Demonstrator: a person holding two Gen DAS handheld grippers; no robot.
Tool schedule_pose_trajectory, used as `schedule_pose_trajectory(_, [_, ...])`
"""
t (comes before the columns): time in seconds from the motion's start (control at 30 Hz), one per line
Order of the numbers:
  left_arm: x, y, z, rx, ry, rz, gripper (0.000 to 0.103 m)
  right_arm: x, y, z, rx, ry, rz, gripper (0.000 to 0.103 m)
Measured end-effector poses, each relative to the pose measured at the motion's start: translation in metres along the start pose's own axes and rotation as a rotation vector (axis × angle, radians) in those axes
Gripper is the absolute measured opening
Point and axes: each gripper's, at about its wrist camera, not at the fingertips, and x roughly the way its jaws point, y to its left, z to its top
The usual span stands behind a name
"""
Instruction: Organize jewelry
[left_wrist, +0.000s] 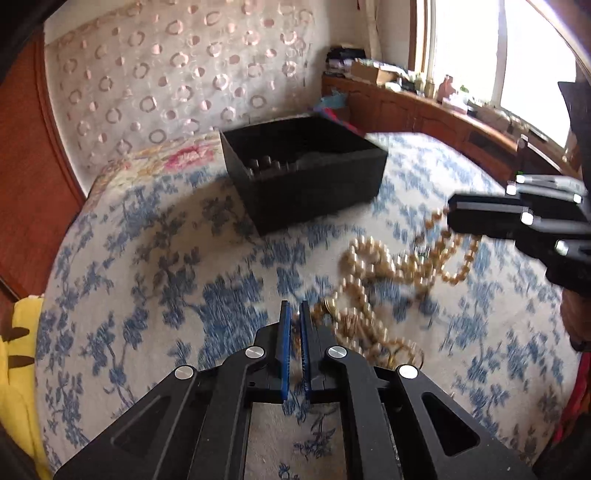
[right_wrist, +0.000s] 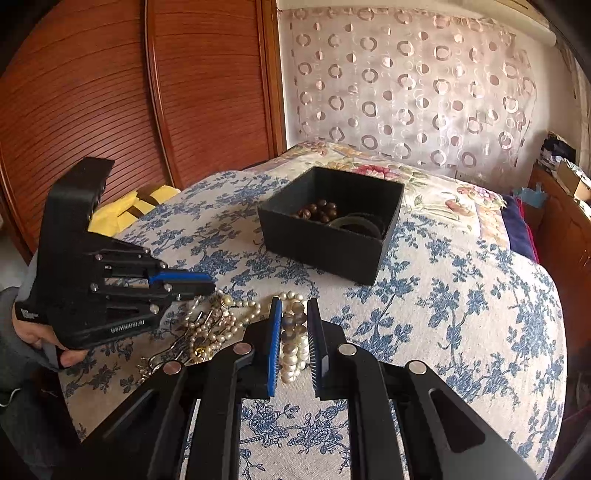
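Observation:
A tangle of pearl and gold-coloured necklaces (left_wrist: 369, 266) (right_wrist: 210, 328) lies on the blue-flowered bed cover (right_wrist: 461, 295). My left gripper (left_wrist: 294, 304) (right_wrist: 212, 288) sits at the pile's edge, its blue pads nearly touching, with a thin gold-coloured strand in the slit. My right gripper (right_wrist: 293, 301) (left_wrist: 452, 216) is shut on a pearl strand (right_wrist: 293, 347), whose beads press against both pads and trail down to the pile. Behind them stands an open black box (right_wrist: 325, 251) (left_wrist: 306, 192) holding a dark wooden bead bracelet (right_wrist: 317, 212) and a dark bangle (right_wrist: 358, 223).
Reddish wooden sliding doors (right_wrist: 110, 92) rise to the left of the bed, with a yellow cloth (right_wrist: 125, 210) at its edge. A patterned sheer curtain (right_wrist: 406, 92) hangs behind. A cluttered wooden sideboard (left_wrist: 424, 110) runs under the window. A person's hand (right_wrist: 37, 339) grips the left tool.

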Motion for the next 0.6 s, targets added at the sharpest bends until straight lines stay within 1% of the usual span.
schedule_pose_trajectory(0.13, [-0.016, 0.003, 0.02, -0.007, -0.057, -0.003, 0.004, -0.006, 0.0, 0.006, -0.003, -0.017, -0.005, 0.015])
schedule_pose_trajectory(0.37, [-0.05, -0.003, 0.055, 0.013, -0.159, -0.002, 0.004, -0.019, 0.002, 0.018, -0.01, -0.052, -0.007, 0.015])
schedule_pose_trajectory(0.6, [-0.067, -0.003, 0.074, 0.011, -0.215, 0.007, 0.004, -0.034, 0.001, 0.035, -0.018, -0.094, -0.015, 0.015])
